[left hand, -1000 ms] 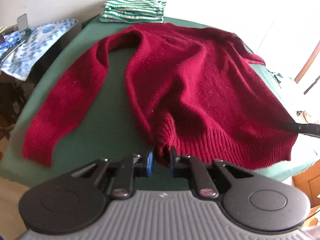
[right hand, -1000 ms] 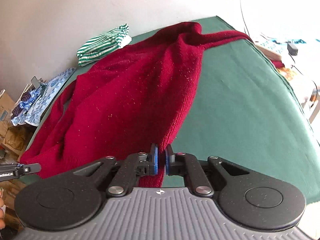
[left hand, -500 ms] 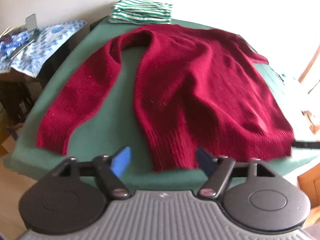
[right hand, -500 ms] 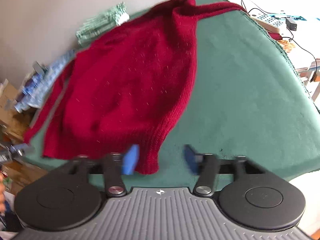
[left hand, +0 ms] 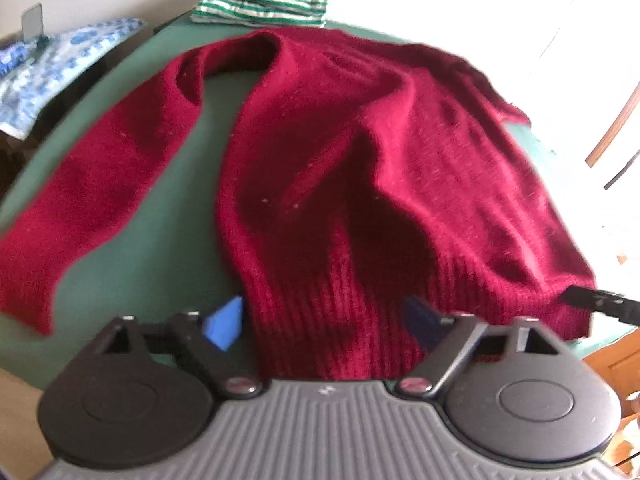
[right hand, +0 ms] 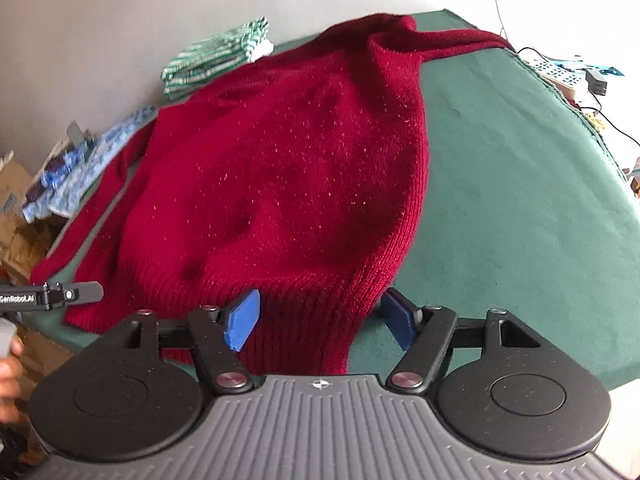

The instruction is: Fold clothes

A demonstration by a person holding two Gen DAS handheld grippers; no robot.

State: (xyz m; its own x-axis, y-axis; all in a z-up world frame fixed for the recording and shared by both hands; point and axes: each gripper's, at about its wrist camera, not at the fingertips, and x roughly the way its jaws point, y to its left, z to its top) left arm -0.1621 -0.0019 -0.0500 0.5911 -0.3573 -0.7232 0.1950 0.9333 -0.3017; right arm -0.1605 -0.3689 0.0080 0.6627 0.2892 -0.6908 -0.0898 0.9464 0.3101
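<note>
A dark red knit sweater (left hand: 360, 152) lies spread on the green table (left hand: 168, 248), front side down or up I cannot tell, with one sleeve (left hand: 96, 188) stretched out to the left. It also shows in the right wrist view (right hand: 280, 184). My left gripper (left hand: 324, 320) is open over the ribbed hem near its left corner, with the hem lying between the blue pads. My right gripper (right hand: 320, 320) is open over the hem's right corner, the cloth between its pads. Neither holds the cloth.
A folded green-and-white striped garment (left hand: 260, 0) lies at the table's far edge, also in the right wrist view (right hand: 216, 56). A blue patterned cloth (left hand: 52, 64) lies off the table's left side. Cables and a remote (right hand: 560, 76) lie beyond the right edge.
Both grippers were shut on the sweater's hem a second ago. They opened and let it drop flat on the table, and now sit low over the hem.
</note>
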